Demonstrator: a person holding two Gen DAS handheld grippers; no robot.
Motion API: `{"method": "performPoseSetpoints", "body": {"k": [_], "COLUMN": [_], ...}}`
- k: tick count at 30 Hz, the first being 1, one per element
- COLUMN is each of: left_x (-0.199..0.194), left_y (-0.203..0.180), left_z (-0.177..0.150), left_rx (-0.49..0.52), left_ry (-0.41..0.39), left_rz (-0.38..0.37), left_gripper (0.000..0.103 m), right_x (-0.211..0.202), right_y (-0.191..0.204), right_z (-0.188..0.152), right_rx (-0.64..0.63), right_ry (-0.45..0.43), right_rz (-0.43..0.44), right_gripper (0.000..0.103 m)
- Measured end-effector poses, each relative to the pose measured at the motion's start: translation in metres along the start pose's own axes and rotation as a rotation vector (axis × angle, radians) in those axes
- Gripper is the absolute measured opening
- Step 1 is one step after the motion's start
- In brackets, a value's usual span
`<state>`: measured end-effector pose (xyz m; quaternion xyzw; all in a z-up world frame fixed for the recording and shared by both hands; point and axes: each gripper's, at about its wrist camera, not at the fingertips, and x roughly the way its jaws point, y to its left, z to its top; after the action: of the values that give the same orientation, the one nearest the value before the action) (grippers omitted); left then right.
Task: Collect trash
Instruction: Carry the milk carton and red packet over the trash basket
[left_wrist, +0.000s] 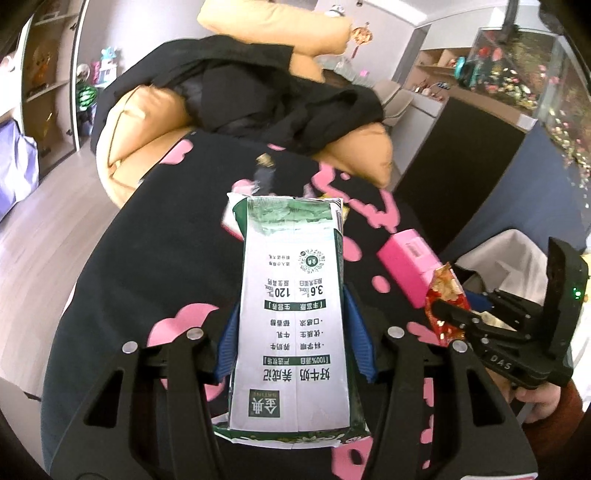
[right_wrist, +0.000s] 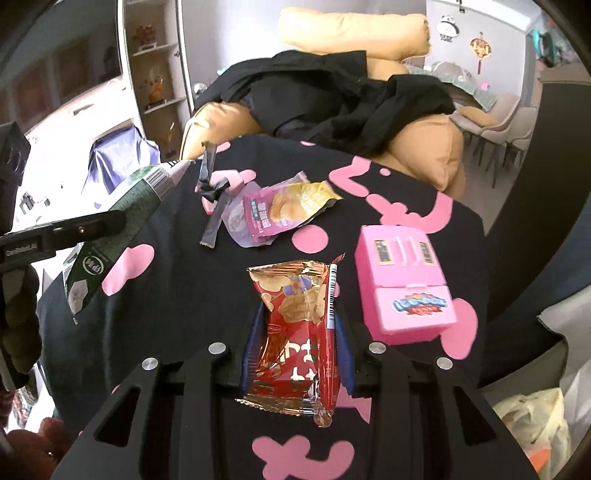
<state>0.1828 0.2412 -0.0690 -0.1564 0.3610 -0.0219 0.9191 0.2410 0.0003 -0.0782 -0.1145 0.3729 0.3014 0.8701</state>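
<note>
**Entry: trash pickup, both hands loaded**

- **Step in hand (judged):** two pieces of trash are gripped and clear of the cloth; carrying them to the bin comes next. More litter waits on the table.
- **Left gripper** (left_wrist: 291, 314): jaws clamped on the milk carton (left_wrist: 291, 306). The blue pads (left_wrist: 228, 332) press its two long sides; the carton runs straight out toward 12 o'clock in the left view, its folded top farthest from the camera.
- **Right gripper** (right_wrist: 295, 343): jaws clamped on the red snack wrapper (right_wrist: 295, 325). The wrapper stands between the pads, its crimped top toward 12 o'clock and its lower end hanging below them toward 6.
- **Bin bag** (left_wrist: 498, 258): white liner at 3 o'clock in the left view, behind the right gripper; seen again at 4 o'clock in the right view.
- **Left on the table** (right_wrist: 166, 295): pink-and-yellow pouch (right_wrist: 284, 210) at 12 o'clock of the right jaws, well apart; dark strip wrapper (right_wrist: 210, 195) at 11 o'clock.
- **Pink toy box** (right_wrist: 402, 280): at 2 o'clock, just beside the right jaws; probably not trash.
- **Next move calls for:** swinging both loads over the liner, then releasing each only once it is above the opening. The carton is long and may catch the rim.
</note>
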Motion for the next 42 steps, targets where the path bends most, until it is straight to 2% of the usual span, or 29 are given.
{"method": "performPoseSetpoints", "body": {"k": [14,22,33,42], "left_x": [-0.029,-0.032,-0.022,-0.016], "left_y": [-0.068,-0.107,-0.191,-0.249], "left_z": [-0.002,-0.005,-0.012,-0.024], "left_rx": [0.032,0.062,0.180,0.267], "left_ry": [-0.086,-0.095,-0.081,-0.074], "left_rz": [-0.106,-0.190,-0.275,-0.338], "left_gripper": [0.049,0.049,0.049,0.049], "right_x": [-0.072,-0.113,-0.171,-0.205], "right_y": [-0.039,-0.062,-0.120,-0.165], "right_z": [-0.029,-0.043,-0.088,-0.132], "right_rx": [0.095,0.141,0.233,0.301], "right_ry": [-0.102,-0.180,-0.254,-0.273], "right_rz": [-0.048,-0.079,-0.200,-0.325], "right_gripper": [0.034,0.034,0.034,0.034]}}
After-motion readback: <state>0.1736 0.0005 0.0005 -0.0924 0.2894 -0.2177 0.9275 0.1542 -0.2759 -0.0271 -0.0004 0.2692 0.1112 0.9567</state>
